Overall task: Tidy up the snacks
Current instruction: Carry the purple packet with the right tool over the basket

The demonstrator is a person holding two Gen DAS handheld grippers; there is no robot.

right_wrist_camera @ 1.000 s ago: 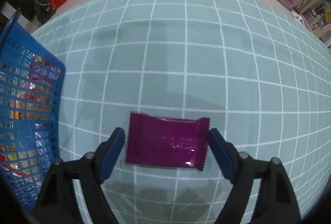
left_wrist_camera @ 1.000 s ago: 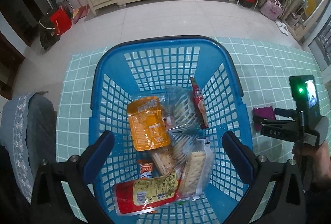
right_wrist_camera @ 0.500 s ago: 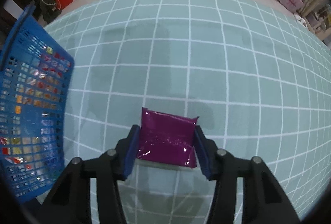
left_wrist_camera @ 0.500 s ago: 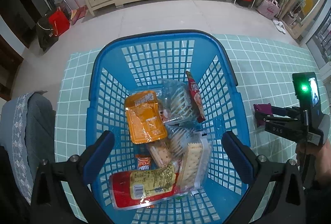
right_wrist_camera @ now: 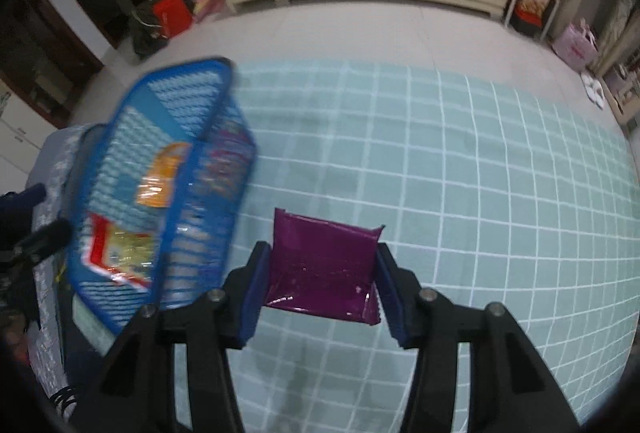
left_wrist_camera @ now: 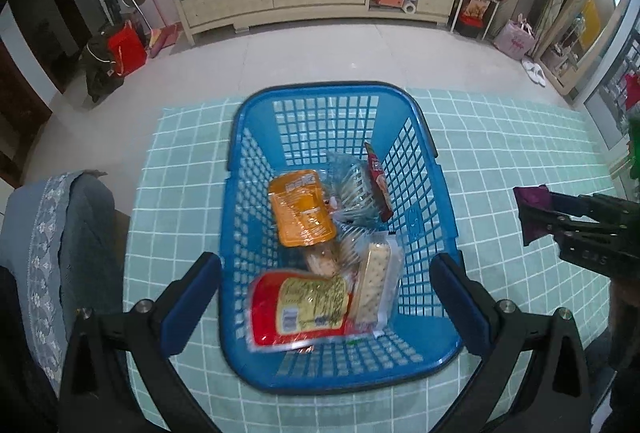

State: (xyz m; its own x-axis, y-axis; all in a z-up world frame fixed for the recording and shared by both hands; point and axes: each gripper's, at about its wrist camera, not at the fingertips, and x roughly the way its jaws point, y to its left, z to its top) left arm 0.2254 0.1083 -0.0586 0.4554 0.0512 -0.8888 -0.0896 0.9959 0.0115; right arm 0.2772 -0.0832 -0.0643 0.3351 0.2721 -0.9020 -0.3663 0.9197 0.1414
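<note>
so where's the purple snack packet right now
The purple snack packet is clamped in the right gripper, above the checked mat, right of the blue basket.

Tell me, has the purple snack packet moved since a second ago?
Yes. The purple packet is clamped in the right gripper and has come up off the checked mat, where it lay flat before.
</note>
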